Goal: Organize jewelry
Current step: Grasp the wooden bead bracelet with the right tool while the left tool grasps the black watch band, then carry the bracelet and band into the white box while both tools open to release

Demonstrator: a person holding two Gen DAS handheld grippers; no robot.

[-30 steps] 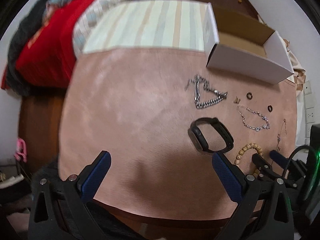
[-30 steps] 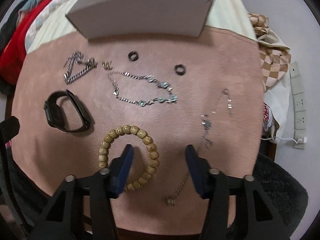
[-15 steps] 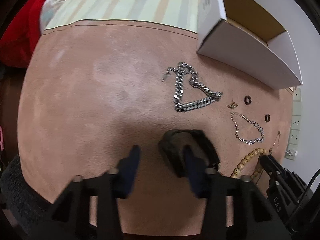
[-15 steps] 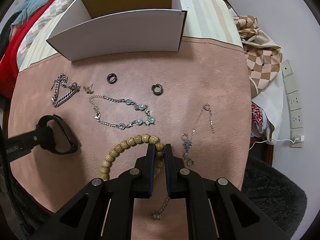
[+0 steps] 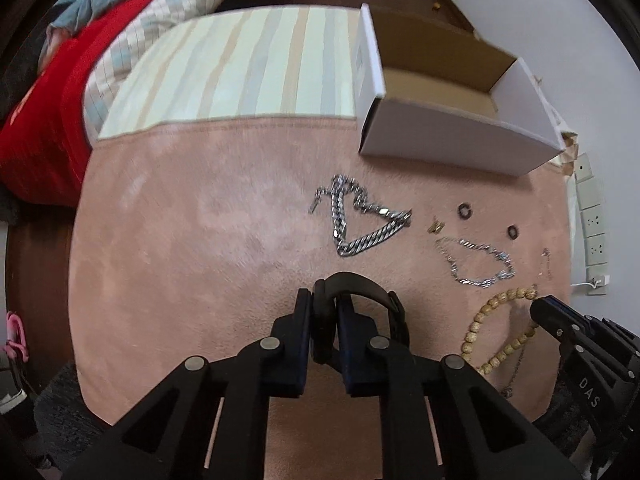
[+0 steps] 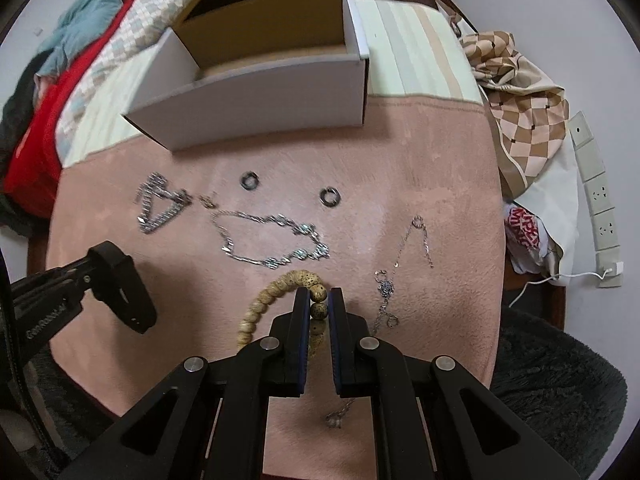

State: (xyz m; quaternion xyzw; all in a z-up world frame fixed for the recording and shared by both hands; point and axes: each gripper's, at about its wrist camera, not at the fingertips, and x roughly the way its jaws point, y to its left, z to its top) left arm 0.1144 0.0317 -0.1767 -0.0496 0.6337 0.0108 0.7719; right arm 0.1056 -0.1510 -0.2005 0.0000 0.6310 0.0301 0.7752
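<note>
My left gripper (image 5: 323,300) is shut on the black wristband (image 5: 372,292) at its left side, over the pink mat (image 5: 180,260). My right gripper (image 6: 319,296) is shut on the wooden bead bracelet (image 6: 272,292), which also shows in the left wrist view (image 5: 500,320). A heavy silver chain (image 5: 360,220), a thin silver bracelet (image 6: 272,240), two dark rings (image 6: 250,180) (image 6: 329,197), a small gold piece (image 6: 208,200) and a fine chain (image 6: 400,256) lie on the mat. An open white box (image 6: 260,96) stands at the back.
A striped cloth (image 5: 240,68) lies behind the mat. Red and blue clothes (image 5: 44,100) are piled at the left. A checkered cloth (image 6: 520,100) and wall sockets (image 6: 596,188) are at the right. Another thin chain (image 6: 340,416) lies under my right gripper.
Both grippers have closed: the left on the black wristband, the right on the bead bracelet. Both views have since pulled back a little, showing more of the box.
</note>
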